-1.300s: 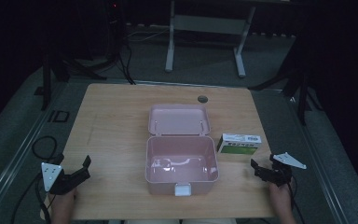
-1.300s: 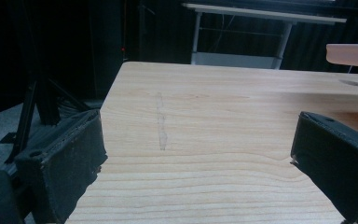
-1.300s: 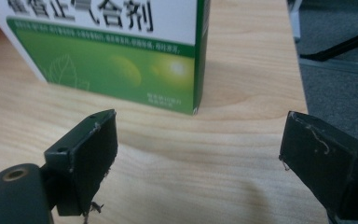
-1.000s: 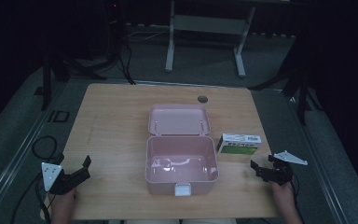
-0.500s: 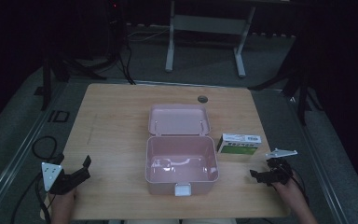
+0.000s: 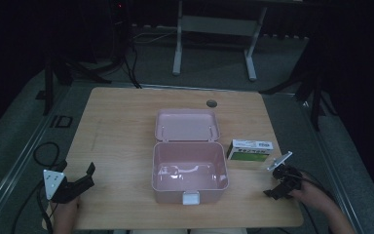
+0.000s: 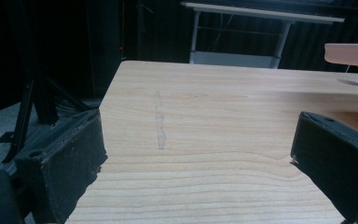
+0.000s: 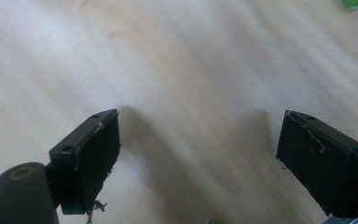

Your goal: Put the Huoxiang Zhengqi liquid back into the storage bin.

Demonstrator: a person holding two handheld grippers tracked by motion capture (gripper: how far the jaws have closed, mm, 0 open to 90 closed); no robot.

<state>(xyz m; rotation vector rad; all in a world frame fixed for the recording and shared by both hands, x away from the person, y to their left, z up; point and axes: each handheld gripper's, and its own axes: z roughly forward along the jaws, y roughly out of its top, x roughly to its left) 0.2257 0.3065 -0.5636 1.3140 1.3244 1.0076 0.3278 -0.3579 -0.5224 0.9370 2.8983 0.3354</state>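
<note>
High view: green-and-white carton [image 6: 250, 150] lies on the desk [image 6: 121, 126] just right of the open pink box [image 6: 189, 171], long axis running left-right. Right tongs [image 6: 275, 190] sit near the carton, on its near-right side, jaws spread and empty; carton lies forward and slightly left of them. Left tongs [image 6: 80, 181] rest well apart at the desk's left, also spread. Desk is pale wood grain; room behind is dark, with another table's legs visible.
</note>
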